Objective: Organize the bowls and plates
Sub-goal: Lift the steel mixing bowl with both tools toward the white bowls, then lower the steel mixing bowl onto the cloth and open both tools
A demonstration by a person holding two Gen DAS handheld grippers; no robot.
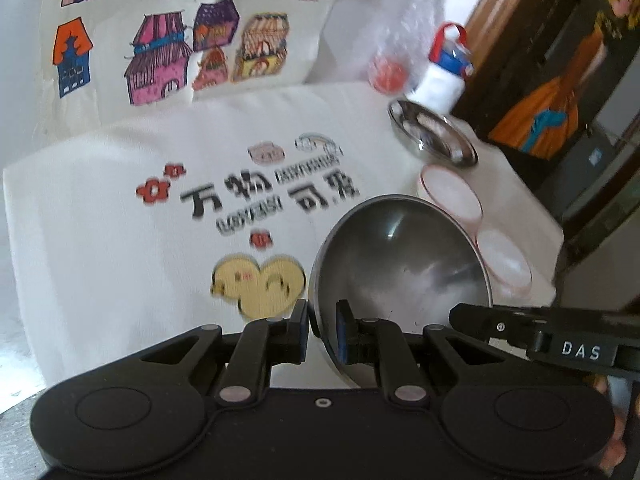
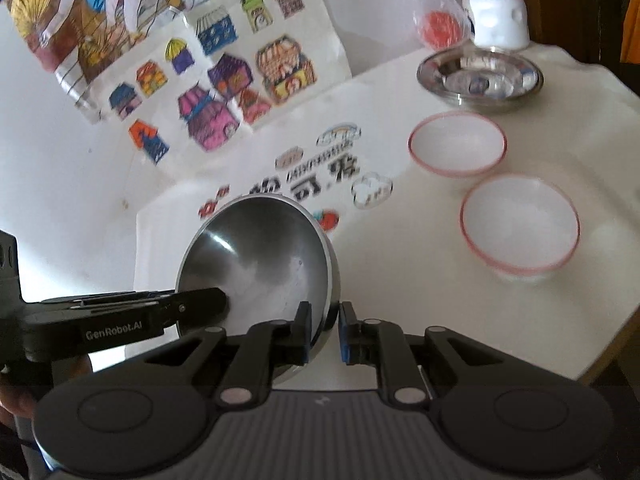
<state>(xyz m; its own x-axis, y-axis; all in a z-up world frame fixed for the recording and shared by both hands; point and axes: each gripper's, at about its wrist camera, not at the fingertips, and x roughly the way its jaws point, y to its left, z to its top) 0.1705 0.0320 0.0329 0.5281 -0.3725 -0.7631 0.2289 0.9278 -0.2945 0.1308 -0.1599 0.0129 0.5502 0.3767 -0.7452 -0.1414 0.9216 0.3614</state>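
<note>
left claw | clamps steel bowl rim | lifted, tilted

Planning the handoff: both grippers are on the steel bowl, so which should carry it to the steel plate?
Probably right. The right gripper grips the steel bowl rim on the side facing the steel plate; the left gripper holds the far side.
</note>
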